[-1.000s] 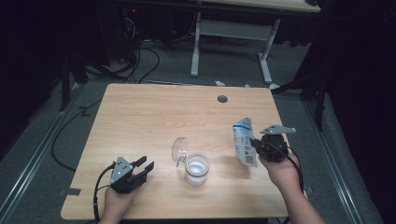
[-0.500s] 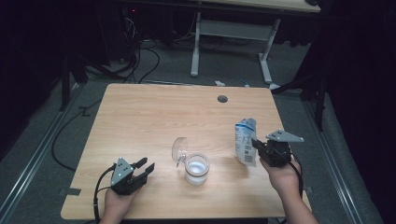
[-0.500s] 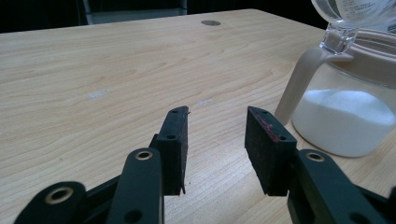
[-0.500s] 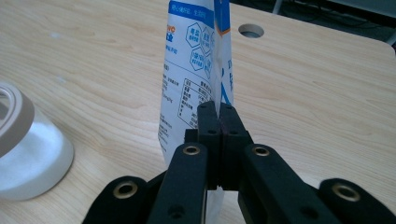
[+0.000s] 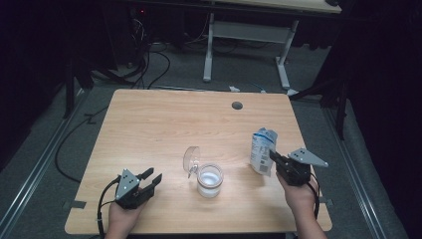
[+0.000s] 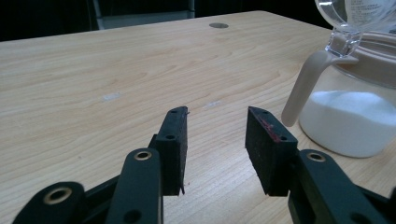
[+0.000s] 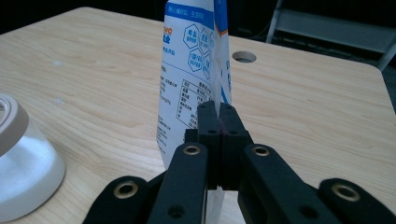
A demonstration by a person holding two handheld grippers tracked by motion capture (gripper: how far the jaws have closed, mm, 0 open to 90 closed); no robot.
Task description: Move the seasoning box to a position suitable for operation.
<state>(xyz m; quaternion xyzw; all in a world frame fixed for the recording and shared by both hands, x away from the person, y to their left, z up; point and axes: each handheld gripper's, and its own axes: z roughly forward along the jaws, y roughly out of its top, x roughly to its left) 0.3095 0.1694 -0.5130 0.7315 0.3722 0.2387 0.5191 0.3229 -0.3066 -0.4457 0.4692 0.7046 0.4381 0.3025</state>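
A white and blue pouch point(image 5: 262, 149) stands upright at the table's right side. My right gripper point(image 5: 273, 158) is shut on its side edge; in the right gripper view the jaws point(image 7: 218, 114) pinch the pouch point(image 7: 191, 60) flat. Whether the pouch's bottom rests on the wood I cannot tell. A glass jar point(image 5: 209, 179) holding white powder stands at the table's middle front, its clear hinged lid point(image 5: 191, 158) tipped open to the left. My left gripper point(image 5: 151, 178) lies low near the front left, open and empty; its jaws point(image 6: 217, 126) point past the jar point(image 6: 350, 121).
The wooden table point(image 5: 164, 124) has a round cable hole point(image 5: 237, 105) near its far edge. Beyond the table stand a desk frame point(image 5: 244, 40) and floor cables point(image 5: 149, 64) in the dark.
The right hand has sunk a little toward the table with the pouch still pinched. The left gripper and the jar have kept still.
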